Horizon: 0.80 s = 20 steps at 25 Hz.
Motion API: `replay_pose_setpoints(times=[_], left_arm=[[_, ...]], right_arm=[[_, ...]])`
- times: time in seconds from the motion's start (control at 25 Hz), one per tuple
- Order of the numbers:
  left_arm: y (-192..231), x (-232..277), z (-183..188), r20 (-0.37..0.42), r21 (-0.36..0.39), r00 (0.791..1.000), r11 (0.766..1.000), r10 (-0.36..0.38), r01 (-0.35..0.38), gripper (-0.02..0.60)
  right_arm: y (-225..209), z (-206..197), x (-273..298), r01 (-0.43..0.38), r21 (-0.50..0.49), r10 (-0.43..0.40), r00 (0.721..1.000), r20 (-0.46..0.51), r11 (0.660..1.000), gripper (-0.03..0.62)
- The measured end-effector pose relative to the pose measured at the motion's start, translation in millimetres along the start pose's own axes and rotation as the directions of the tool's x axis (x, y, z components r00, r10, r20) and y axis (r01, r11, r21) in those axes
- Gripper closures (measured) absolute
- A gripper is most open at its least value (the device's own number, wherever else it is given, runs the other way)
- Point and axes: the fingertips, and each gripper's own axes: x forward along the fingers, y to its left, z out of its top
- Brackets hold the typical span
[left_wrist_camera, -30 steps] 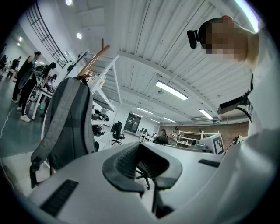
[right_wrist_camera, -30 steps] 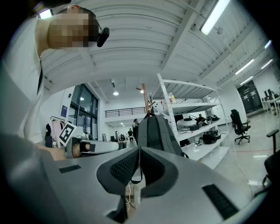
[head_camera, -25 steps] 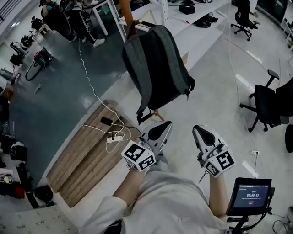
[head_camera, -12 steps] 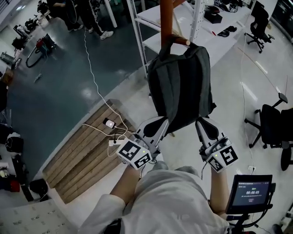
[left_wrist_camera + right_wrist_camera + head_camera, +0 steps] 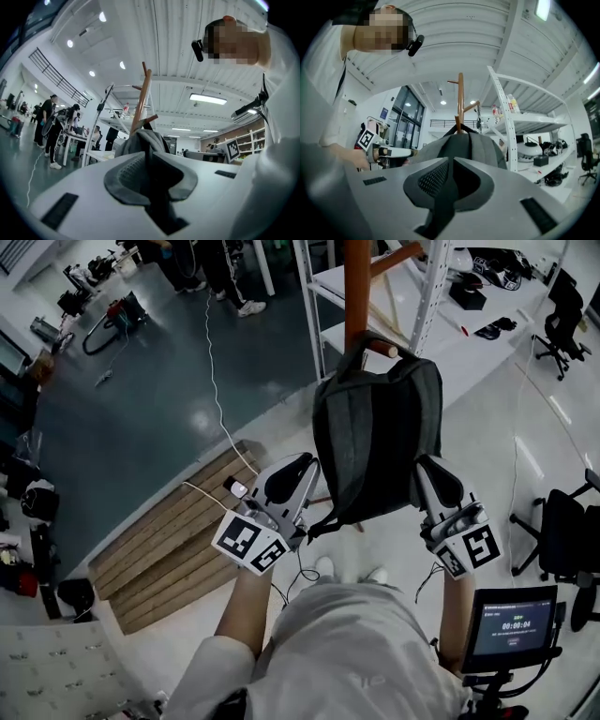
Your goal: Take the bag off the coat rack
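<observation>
There was the left gripper (image 5: 298,470), close beside the backpack's (image 5: 375,437) lower left flank, jaws all but together and just cracking open, nothing between them. The right gripper (image 5: 433,470) mirrored it at the backpack's lower right, jaws together, empty too. The two bracketed the backpack, likely to cradle and lift it rather than pinch fabric. The backpack hung by its top handle (image 5: 380,337) from the wooden coat rack (image 5: 356,282) rising just behind it, not yet off.
</observation>
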Motion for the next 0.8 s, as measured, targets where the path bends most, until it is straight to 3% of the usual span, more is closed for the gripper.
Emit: replay_pose_setpoints(times=[0.16,0.32,0.44,0.6,0.8], left_arm=[[11.3,8.1,28.7,-0.011,0.116,1.000,0.993,0.009,-0.007,0.466],[16.4,26.9,62.2,-0.022,0.202,1.000,0.979,0.000,0.005,0.443],[13.7,47.3,71.6,-0.075,0.227,0.997,0.973,-0.036,0.052,0.406],[11.1,72.6,78.3,-0.115,0.254,0.991,0.963,-0.067,0.094,0.368],[13.1,87.3,87.7,-0.134,0.212,0.982,0.965,-0.130,0.157,0.368]], right_arm=[[-13.5,38.0,18.8,-0.031,-0.120,0.037,0.998,0.046,0.992,0.577],[-26.5,76.9,46.0,-0.061,-0.271,0.077,0.996,0.049,0.961,0.576],[-31.3,85.9,73.7,-0.118,-0.385,0.118,0.993,-0.024,0.915,0.533],[-36.4,70.5,113.8,-0.242,-0.463,0.161,0.965,-0.208,0.853,0.462],[-39.0,71.7,144.5,-0.303,-0.440,0.182,0.938,-0.296,0.845,0.462]])
